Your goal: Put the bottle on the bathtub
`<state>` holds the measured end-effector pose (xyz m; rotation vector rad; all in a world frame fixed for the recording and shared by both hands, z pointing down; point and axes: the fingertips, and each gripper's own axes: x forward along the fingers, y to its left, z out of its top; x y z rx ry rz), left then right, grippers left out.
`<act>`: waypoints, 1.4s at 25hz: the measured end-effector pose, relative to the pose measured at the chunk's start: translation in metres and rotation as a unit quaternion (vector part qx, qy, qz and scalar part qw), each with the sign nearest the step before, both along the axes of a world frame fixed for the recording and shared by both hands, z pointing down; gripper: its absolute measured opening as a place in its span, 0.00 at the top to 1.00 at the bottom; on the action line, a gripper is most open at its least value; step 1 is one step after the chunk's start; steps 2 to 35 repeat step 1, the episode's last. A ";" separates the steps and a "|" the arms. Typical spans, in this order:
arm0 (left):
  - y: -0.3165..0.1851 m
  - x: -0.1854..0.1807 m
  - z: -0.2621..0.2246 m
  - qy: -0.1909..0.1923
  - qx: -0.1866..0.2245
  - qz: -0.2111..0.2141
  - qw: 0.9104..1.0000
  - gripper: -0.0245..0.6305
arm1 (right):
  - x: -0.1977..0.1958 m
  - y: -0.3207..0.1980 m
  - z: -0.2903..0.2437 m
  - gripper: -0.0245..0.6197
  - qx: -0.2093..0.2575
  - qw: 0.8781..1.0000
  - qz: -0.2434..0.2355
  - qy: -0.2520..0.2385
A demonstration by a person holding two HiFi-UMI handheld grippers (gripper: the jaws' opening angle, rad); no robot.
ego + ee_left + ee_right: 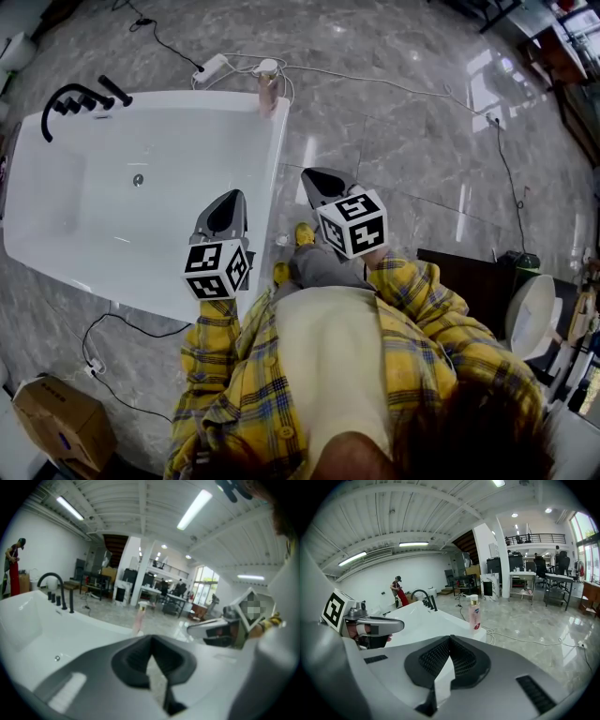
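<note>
Bottle: count 1. Slim, pale pink plastic with a white pump top. It stands upright on the flat corner of the tub rim, at the far end from the person. It also shows in the left gripper view and in the right gripper view, where a small blue and red label is visible. Nothing touches it.

Tub: count 1. Glossy white, rectangular with rounded inner walls; one round metal drain sits in the bottom. Faucet: count 1, matte black, arched spout, on the rim at the opposite corner. Short black posts stand beside it; their number is not clear.

Left claw: clenched, ribbed dark pads meeting at the tips, nothing between them. It hangs over the tub's near edge, well apart from the bottle.

Right claw: clenched too and empty, over the floor just beside the tub.

Marker cubes: 2, one per claw, white with black squares.

Floor: polished grey marble, reflective. White cables and one power strip lie near the bottle's corner. Cardboard box: count 1, brown, on the floor.
</note>
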<state>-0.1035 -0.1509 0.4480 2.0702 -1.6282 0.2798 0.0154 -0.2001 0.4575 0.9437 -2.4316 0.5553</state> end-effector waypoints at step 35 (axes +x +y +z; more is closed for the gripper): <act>0.002 -0.001 -0.001 0.000 0.000 -0.001 1.000 0.95 | -0.001 0.001 -0.001 0.94 0.000 1.000 0.000 0.000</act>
